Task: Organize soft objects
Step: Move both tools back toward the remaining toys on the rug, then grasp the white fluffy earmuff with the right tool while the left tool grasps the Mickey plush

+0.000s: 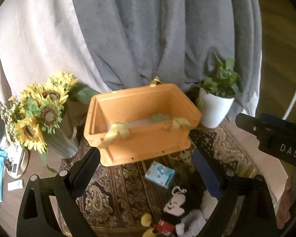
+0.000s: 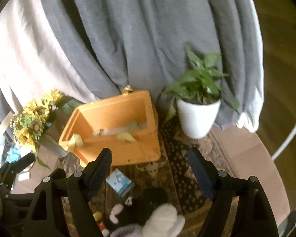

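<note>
Left wrist view: our left gripper hangs w/ jaws spread wide, nothing between them but rug. Ahead sits the orange bin on the patterned rug, yellow ribbons tied on its near rim, and something pale and greenish lies inside at the bottom. Just in front of the bin lies a small blue tissue pack, and nearer us the mouse plush lies face up beside a white fluffy toy. Sunflower vase stands left of the bin, potted plant right of it; part of the right gripper's body shows at the right edge. Right wrist view: our right gripper also has jaws spread apart, empty, above the same tissue pack; the plush and white toy sit blurred at the bottom edge, still on the rug and not in the bin. Risks, as we judge them: both grippers sit close, so reaching for the same toy could make them knock together; a shallow pinch on fluffy fabric may slip mid-carry; a wide swing toward the bin could clip the vase or plant pot, both near its sides; ribbons on the rim could snag a finger.
</note>
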